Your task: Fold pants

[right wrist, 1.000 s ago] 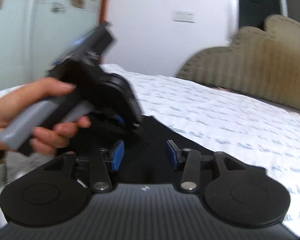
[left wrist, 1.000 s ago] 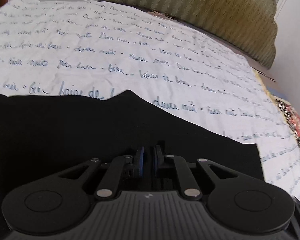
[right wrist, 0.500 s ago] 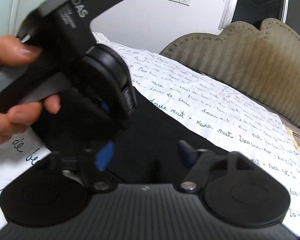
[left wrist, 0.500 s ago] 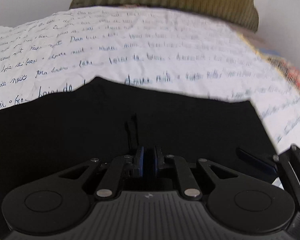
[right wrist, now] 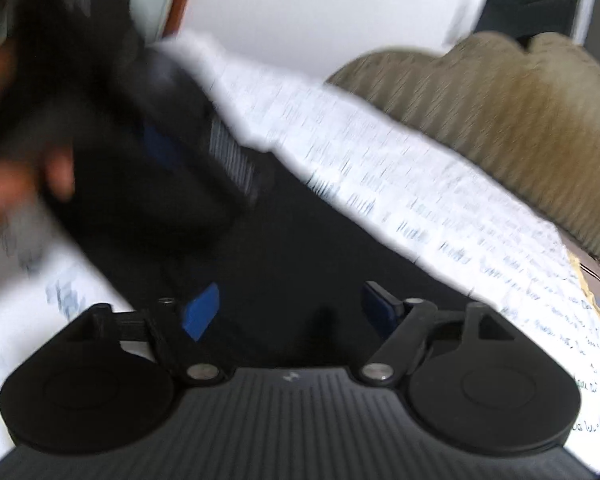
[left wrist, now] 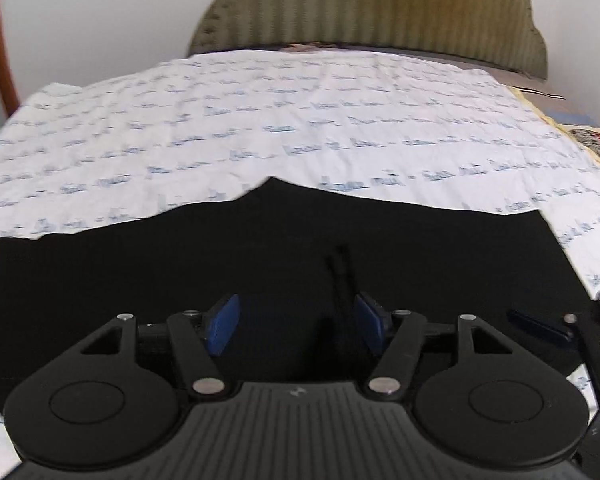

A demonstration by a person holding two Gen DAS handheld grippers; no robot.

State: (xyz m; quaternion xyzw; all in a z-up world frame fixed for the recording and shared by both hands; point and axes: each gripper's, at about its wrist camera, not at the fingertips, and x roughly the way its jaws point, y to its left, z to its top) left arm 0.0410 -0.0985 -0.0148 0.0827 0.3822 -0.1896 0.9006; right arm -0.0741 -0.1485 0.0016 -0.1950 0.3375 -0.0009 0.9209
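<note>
The black pants (left wrist: 260, 252) lie flat on the bed as a wide dark band, with a thin drawstring (left wrist: 342, 272) on top. My left gripper (left wrist: 296, 322) is open just above the pants, blue pads apart, holding nothing. My right gripper (right wrist: 290, 312) is open over the pants (right wrist: 300, 248) too, and its tip shows at the right edge of the left wrist view (left wrist: 560, 328). The left gripper (right wrist: 180, 152) and the hand holding it appear blurred in the right wrist view.
A white bedsheet with blue script (left wrist: 300, 128) covers the bed. An olive padded headboard (left wrist: 360, 4) stands at the far end, also in the right wrist view (right wrist: 500, 112). A patterned cloth (left wrist: 596, 144) lies at the right edge. White wall behind.
My left gripper has opened; it was shut before. The view swung to show the pants' full width. The right gripper opened wider and moved fast, blurring its view.
</note>
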